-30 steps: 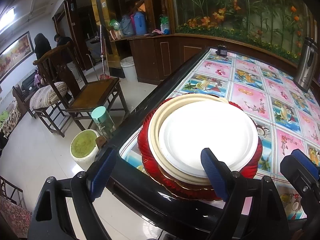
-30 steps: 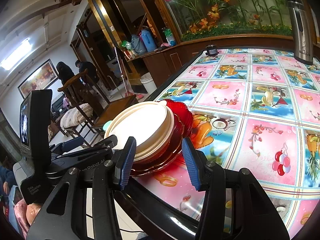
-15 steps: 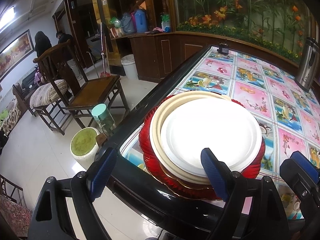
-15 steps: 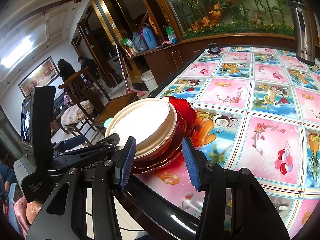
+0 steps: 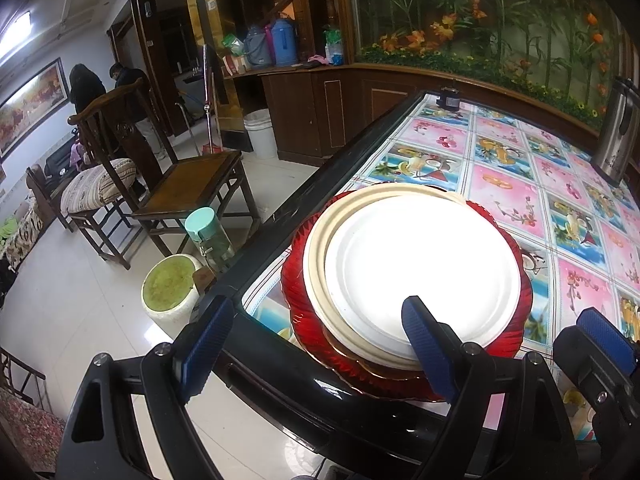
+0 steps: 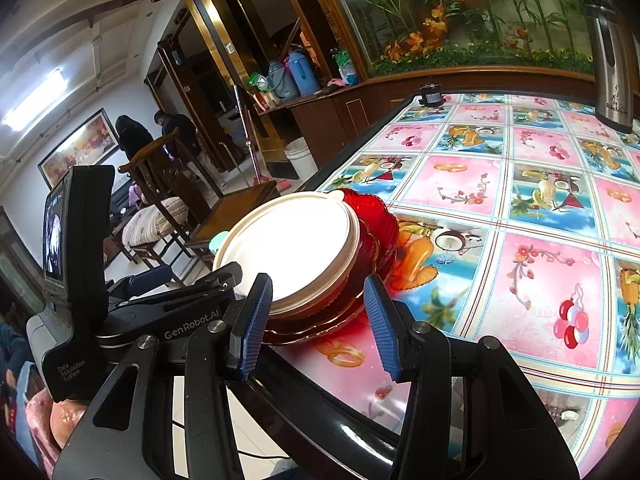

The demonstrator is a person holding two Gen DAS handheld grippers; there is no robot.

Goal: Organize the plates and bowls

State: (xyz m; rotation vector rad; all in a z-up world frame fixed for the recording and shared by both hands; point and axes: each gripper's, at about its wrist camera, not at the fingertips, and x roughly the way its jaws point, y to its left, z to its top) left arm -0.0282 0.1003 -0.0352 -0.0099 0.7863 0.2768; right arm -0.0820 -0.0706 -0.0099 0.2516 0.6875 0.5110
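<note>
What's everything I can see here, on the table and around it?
White plate: one, white, top of the stack near the table edge.
Cream plate: one, cream, under the white plate.
Red dishes: at least two, red glass, bottom of the stack.
Table: one, pink and blue fruit-print cover, black rim.
Flask: one, steel, far side of the table.
Chair: one, dark wood, on the floor beside the table.
Bottle: one, mint lid, by the table edge.
Bin: one, white, by the cabinet.
Left tongs: blue pads, open, over the stack's near edge.
Right tongs: blue pads, open, beside the stack.

Plate (image 5: 420, 272) glare blown out; fisheye edges dark.
</note>
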